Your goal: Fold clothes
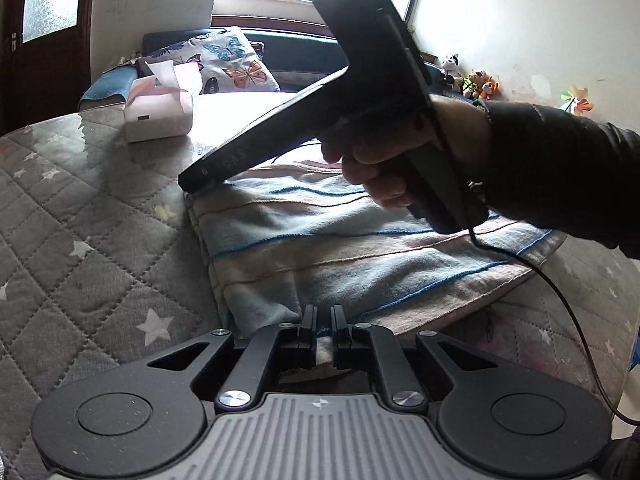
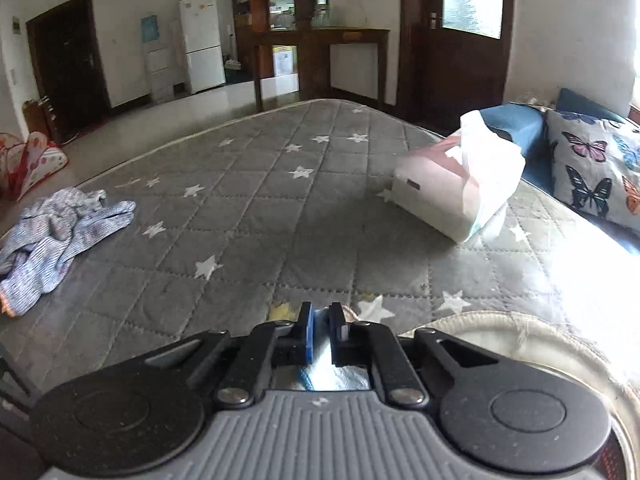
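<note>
The left gripper [image 1: 323, 326] clamps the striped garment [image 1: 340, 240] at its near edge, anchoring it. The right gripper [image 2: 322, 328] pinches the far corner, likely to carry a fold.

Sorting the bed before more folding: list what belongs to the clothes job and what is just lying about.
Belongs to the job:
- striped cloth, folded on the quilt
- crumpled blue-white garment, unfolded
- left claw, at the cloth's near edge
- right claw, at its far corner

Just lying about:
- tissue pack
- butterfly pillow
- soft toys
</note>
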